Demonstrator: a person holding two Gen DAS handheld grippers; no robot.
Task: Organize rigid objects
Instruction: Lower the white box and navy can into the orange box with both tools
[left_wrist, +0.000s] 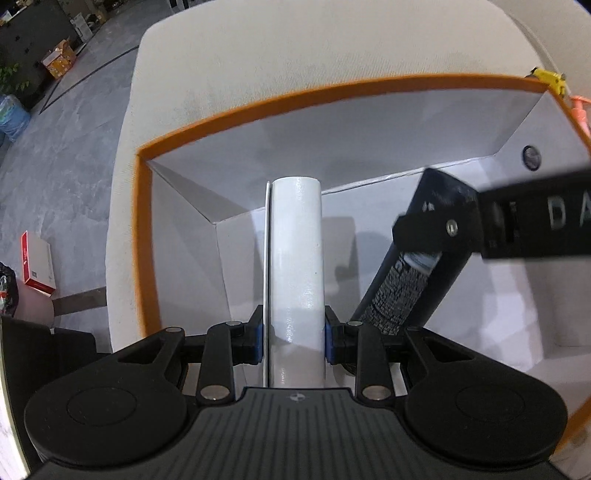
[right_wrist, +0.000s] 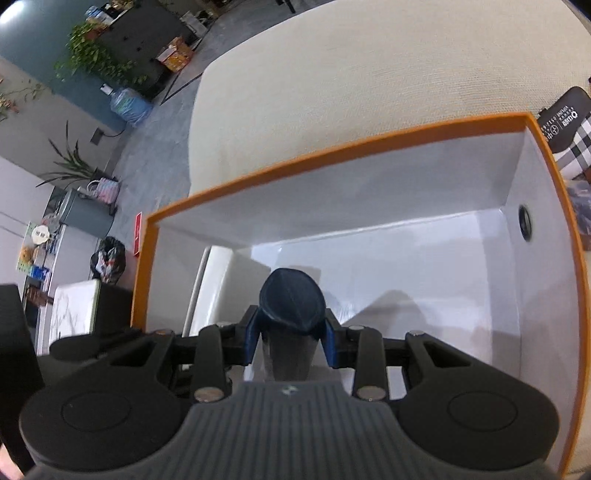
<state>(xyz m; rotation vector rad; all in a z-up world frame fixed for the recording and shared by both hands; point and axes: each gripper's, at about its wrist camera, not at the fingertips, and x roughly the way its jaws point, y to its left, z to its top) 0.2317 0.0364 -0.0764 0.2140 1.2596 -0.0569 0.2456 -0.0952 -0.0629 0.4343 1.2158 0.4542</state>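
Grippers both loaded | left gripper (left_wrist: 294, 341) clamps white tube (left_wrist: 295, 258), hanging inside orange-rimmed box (left_wrist: 332, 92) | right gripper (right_wrist: 290, 341) clamps dark bottle (right_wrist: 291, 299) at tube's 3 o'clock, also inside | neither released; box otherwise bare, task seemingly early.

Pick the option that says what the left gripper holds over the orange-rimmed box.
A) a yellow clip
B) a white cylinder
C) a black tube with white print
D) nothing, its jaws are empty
B: in the left wrist view the left gripper has its blue pads pressed on either side of a white cylinder, above the orange-rimmed box.
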